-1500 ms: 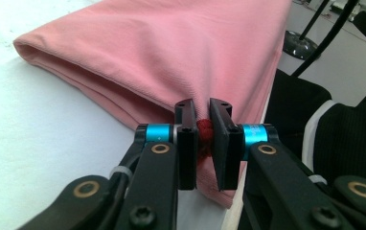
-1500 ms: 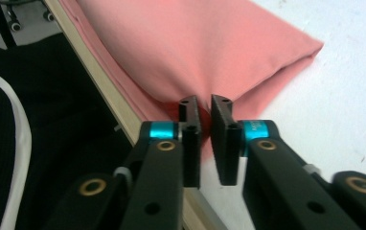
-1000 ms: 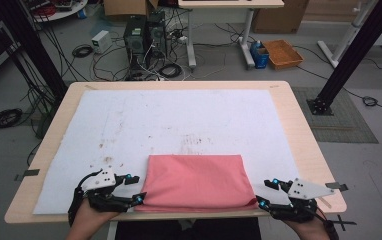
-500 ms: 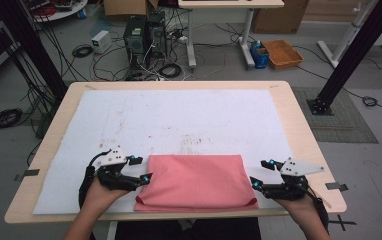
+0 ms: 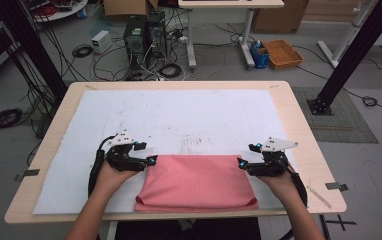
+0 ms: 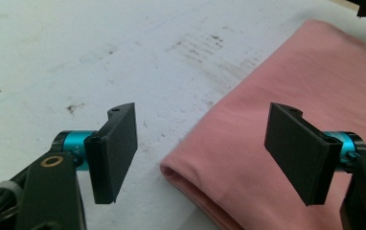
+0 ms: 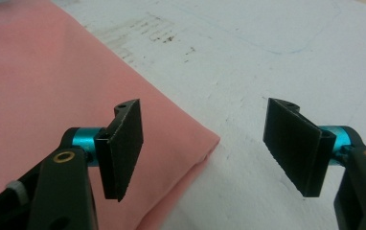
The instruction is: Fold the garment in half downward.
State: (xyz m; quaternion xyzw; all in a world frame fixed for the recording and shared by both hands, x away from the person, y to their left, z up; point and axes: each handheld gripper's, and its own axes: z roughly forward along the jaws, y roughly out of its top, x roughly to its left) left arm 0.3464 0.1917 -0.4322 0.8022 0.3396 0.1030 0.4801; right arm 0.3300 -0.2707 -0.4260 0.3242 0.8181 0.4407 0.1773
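A folded pink cloth (image 5: pixel 196 182) is laid at the near edge of the white-covered table (image 5: pixel 179 117), flanked by the left gripper (image 5: pixel 149 162) and right gripper (image 5: pixel 243 165), both held wide open, empty and apparently just above its far corners.

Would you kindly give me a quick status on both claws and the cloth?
Left claw open at folded pink cloth far-left corner. Right claw open at far-right corner. Nothing gripped. Nothing in the way.

Both grippers have moved forward along the cloth's (image 5: pixel 196 181) sides, from its near corners to its far corners. The left gripper (image 6: pixel 202 148) now has the far left corner between its spread jaws; the right gripper (image 7: pixel 205 143) likewise straddles the far right corner.
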